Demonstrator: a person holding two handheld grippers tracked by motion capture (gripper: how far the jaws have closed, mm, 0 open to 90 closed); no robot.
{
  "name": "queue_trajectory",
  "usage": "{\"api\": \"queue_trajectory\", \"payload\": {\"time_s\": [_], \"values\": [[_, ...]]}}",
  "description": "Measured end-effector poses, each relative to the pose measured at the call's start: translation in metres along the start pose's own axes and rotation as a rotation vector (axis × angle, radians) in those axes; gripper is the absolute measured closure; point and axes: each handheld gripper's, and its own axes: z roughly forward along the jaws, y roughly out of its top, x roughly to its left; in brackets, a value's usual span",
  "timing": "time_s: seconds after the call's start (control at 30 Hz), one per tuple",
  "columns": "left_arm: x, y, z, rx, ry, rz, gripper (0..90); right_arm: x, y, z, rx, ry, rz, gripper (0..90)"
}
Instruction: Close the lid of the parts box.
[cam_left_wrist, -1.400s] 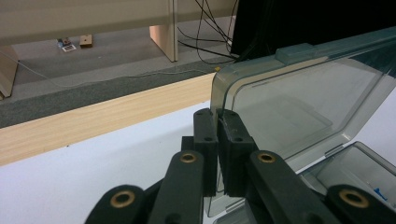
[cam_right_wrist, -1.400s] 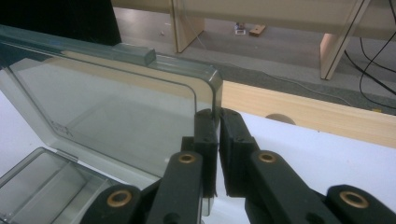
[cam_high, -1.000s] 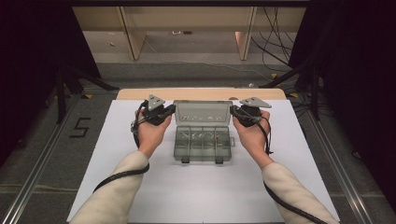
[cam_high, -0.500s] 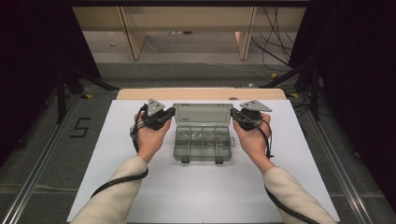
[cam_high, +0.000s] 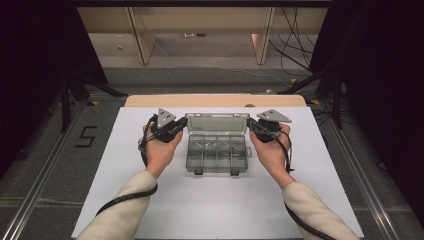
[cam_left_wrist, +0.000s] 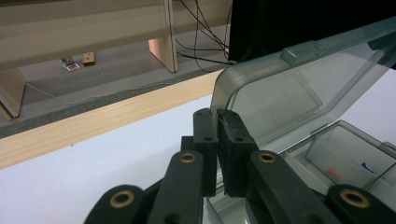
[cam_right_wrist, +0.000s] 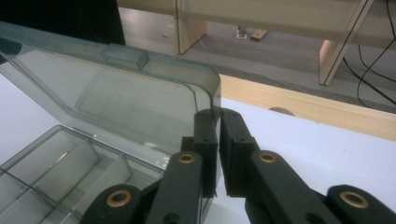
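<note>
Mid-table on the white sheet (cam_high: 210, 210): a clear smoke-grey compartment box (cam_high: 216, 152), lid (cam_high: 218, 122) raised and tilted toward the far edge, two latches facing the near side.

At left, left gripper (cam_high: 181, 125) clenched on the lid's left side wall, near its upper corner; pads (cam_left_wrist: 233, 140) pinching the thin plastic edge with no gap to spare. In the middle, open compartments with dividers, a few small bits inside, too small to tell apart. At right, right gripper (cam_high: 252, 126) likewise clamped on the lid's right side wall near its corner (cam_right_wrist: 212, 100), pads (cam_right_wrist: 205, 135) tight on the rim.

Judged step: swinging the lid on its far hinge, both corners held; opening or closing not clear from this moment.

Next move likely calls for both hands turning together in one arc about the hinge, evenly, to avoid twisting the thin lid or dragging the light box across the sheet.
</note>
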Motion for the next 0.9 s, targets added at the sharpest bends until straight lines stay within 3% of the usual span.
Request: {"api": "queue_trajectory", "payload": {"time_s": [0.9], "values": [[-0.0038,-0.0066,-0.0078,-0.002,-0.006,0.027,85.6,0.0058,-0.0062,-0.0097,0.019,-0.001,-0.026,86.3]]}}
